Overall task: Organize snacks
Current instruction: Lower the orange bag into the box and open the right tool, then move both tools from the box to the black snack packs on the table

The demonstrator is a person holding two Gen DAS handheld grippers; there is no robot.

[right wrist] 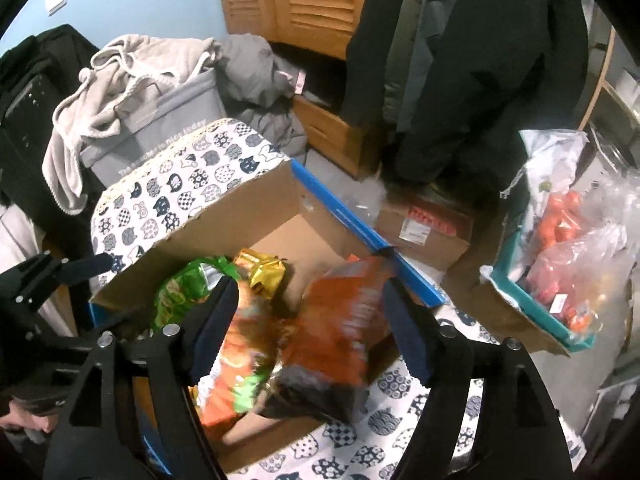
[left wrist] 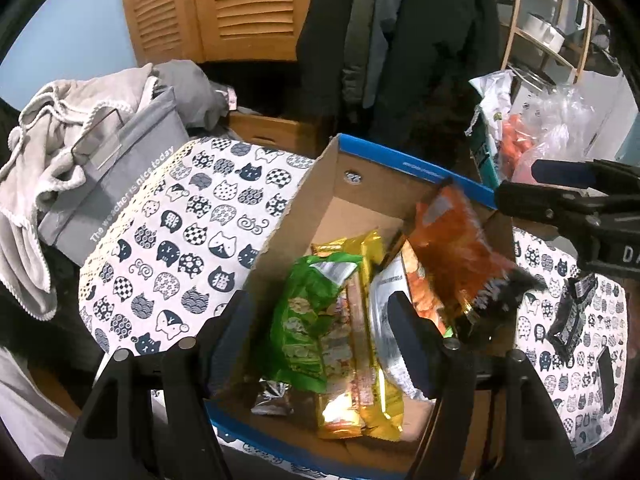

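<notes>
both grippers' jaws wide apart and empty, blurred orange snack bag [right wrist: 348, 328] tilted in blue-edged cardboard box [right wrist: 340, 212]

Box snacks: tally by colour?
In the box:
Green bag: 1
Gold pack: 1
Orange bags: 2, counting the one under it
Silver pack: 1
Total: 5 visible; others may be hidden.

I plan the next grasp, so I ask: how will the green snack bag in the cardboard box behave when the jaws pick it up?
The green snack bag looks like thin crinkled film, so it will probably flop and bend rather than stay stiff. It seems puffy, likely light for its size. Its glossy surface may slip, and it overlaps the gold packet, which it might drag along.
</notes>
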